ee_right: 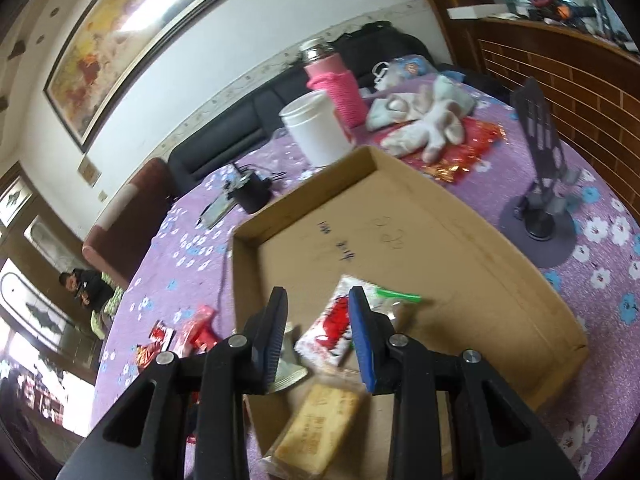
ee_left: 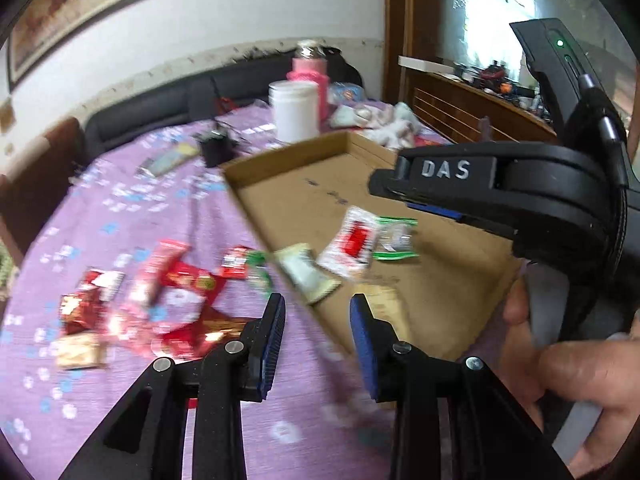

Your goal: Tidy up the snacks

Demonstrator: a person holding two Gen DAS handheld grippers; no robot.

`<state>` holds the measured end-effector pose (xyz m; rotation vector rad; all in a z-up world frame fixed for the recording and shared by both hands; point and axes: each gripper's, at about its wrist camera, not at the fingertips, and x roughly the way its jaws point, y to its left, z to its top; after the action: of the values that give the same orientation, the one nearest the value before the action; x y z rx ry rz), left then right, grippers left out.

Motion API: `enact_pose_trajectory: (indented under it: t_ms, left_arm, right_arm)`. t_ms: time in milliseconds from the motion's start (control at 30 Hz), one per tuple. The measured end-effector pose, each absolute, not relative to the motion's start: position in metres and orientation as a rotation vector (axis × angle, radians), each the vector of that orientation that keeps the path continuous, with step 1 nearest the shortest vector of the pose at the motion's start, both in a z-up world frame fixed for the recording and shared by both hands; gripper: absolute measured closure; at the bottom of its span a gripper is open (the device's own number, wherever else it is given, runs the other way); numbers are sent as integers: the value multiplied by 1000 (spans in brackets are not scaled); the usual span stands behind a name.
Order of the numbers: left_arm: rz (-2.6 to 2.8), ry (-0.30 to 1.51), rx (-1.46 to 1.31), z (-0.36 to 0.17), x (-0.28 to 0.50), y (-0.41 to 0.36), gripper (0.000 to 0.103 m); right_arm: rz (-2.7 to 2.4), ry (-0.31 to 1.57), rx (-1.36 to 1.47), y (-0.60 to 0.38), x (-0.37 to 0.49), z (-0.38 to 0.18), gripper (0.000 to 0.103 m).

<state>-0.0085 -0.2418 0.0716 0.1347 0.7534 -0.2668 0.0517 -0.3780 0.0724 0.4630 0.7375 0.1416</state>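
Observation:
A shallow cardboard tray (ee_left: 452, 292) (ee_right: 460, 248) lies on the purple flowered cloth. Inside its near corner lie a white-and-red packet (ee_left: 352, 246) (ee_right: 330, 330), a green-edged clear packet (ee_left: 394, 238) (ee_right: 400, 300), a pale green packet (ee_left: 308, 276) (ee_right: 290, 360) and a beige biscuit packet (ee_left: 384, 306) (ee_right: 316, 428). A heap of red snack packets (ee_left: 160, 300) (ee_right: 188, 336) sits on the cloth left of the tray. My left gripper (ee_left: 318, 308) hovers over the tray's left wall, open and empty. My right gripper (ee_right: 319, 300) (ee_left: 400, 190) hangs above the packets in the tray, open, holding nothing.
Behind the tray stand a white jar (ee_right: 316, 128) and a pink-sleeved bottle (ee_right: 336, 84). A black charger (ee_right: 250, 192) and a phone (ee_right: 216, 210) lie far left. White gloves (ee_right: 424, 120) and a dark phone stand (ee_right: 540, 176) are at right. A person (ee_right: 86, 284) sits beyond the table.

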Motion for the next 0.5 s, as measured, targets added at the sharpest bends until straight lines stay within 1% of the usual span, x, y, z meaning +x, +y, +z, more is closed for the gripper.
enact_pose_trajectory:
  t_ms: [67, 133, 233, 500]
  left_arm:
    - [-226, 725, 145, 75, -14, -229, 67]
    - [-190, 704, 151, 77, -17, -219, 58]
    - [-130, 670, 165, 80, -24, -197, 57]
    - [62, 627, 190, 73, -38, -123, 57]
  right_arm:
    - [167, 739, 439, -369, 52, 73, 73]
    - [189, 739, 420, -361, 53, 73, 73]
    - [212, 738, 379, -348, 51, 74, 69]
    - [364, 704, 190, -283, 31, 79, 68]
